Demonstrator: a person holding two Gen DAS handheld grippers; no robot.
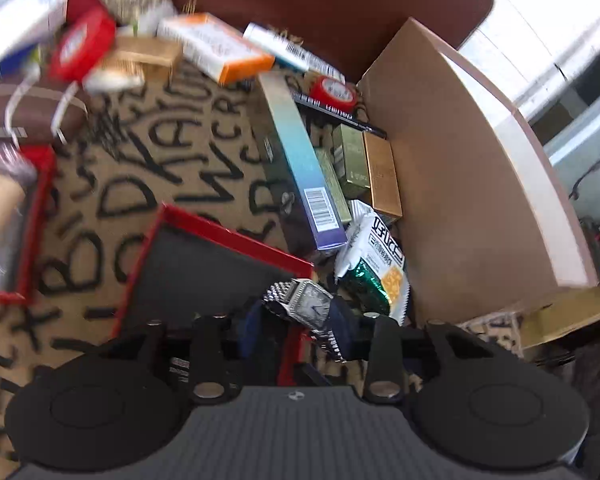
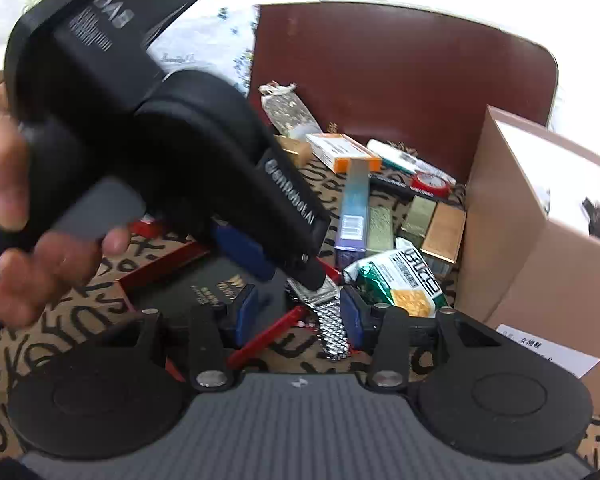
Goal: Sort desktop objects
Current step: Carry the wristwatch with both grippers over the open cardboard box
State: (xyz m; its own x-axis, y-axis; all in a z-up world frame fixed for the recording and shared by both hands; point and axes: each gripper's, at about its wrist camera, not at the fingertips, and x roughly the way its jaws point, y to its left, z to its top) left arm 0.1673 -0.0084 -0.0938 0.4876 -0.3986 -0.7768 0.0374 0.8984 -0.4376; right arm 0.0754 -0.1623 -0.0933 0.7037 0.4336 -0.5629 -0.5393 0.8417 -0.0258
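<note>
- The left hand-held gripper [image 1: 300,316] hovered over a silver wristwatch [image 1: 314,304]; its blue pads [image 1: 342,320] flanked the square watch face, and I could not tell whether they pressed on it.
- The right hand-held gripper [image 2: 298,314] stood with its jaws apart, the metal watch band [image 2: 334,334] lying between its blue pads [image 2: 350,316] without clear contact.
- In the right wrist view, the left hand-held gripper came in from the upper left, held by a hand [image 2: 24,216], and its tip sat on the watch [image 2: 320,296].
- The watch lay at the corner of a red-edged black box [image 1: 204,272], on a table covered by a tan cloth with black lettering [image 1: 148,184].
- Just beside the watch, on its right, lay a green and white snack packet [image 1: 374,264].
- Behind the packet, a long blue-to-purple box [image 1: 304,168] lay tilted, with green boxes [image 1: 350,160] and a gold box [image 1: 382,172] next to it.
- A large brown cardboard box [image 1: 468,184] stood at the right edge of the clutter.
- Farther back lay an orange and white box [image 1: 220,48] and a red tape roll [image 1: 334,92].
- A dark red chair back [image 2: 400,80] stood behind the table.
</note>
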